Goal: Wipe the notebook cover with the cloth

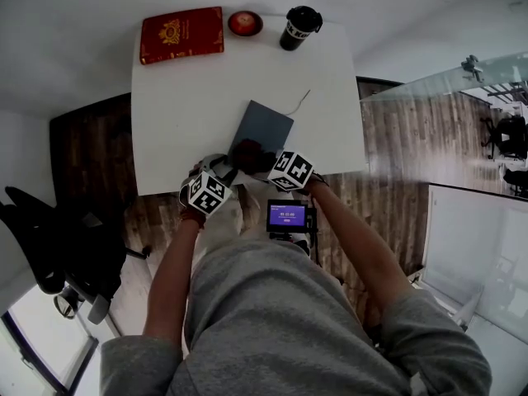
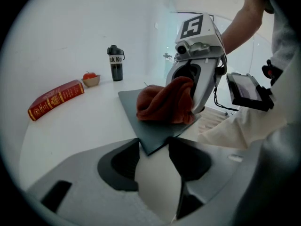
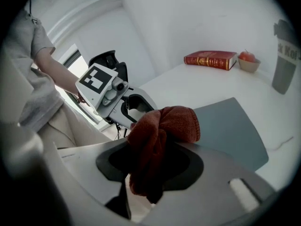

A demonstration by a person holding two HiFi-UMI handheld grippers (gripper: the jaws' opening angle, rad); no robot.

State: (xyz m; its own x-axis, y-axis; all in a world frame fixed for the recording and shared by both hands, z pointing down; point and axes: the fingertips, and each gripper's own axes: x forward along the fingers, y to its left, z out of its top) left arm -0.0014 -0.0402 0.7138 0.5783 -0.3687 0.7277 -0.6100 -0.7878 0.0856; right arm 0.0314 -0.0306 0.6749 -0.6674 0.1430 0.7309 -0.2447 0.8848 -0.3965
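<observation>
A grey notebook (image 1: 264,124) lies flat on the white table (image 1: 190,114) near its front edge. A bunched rust-red cloth (image 1: 247,153) rests on the notebook's near part. My right gripper (image 3: 150,166) is shut on the cloth (image 3: 164,124), which bulges out past the jaws onto the cover (image 3: 230,126). My left gripper (image 2: 153,147) is closed on the notebook's near corner (image 2: 151,138), which sits wedged between its fingertips. In the left gripper view the right gripper (image 2: 190,108) stands over the cloth (image 2: 162,102). Both grippers point steeply down, side by side.
At the table's far side lie a red book (image 1: 181,35), a small bowl with an apple (image 1: 245,23) and a black tumbler (image 1: 299,27). A thin cord (image 1: 299,103) lies beside the notebook. A small screen (image 1: 286,216) hangs at my waist. An office chair (image 1: 49,238) stands left.
</observation>
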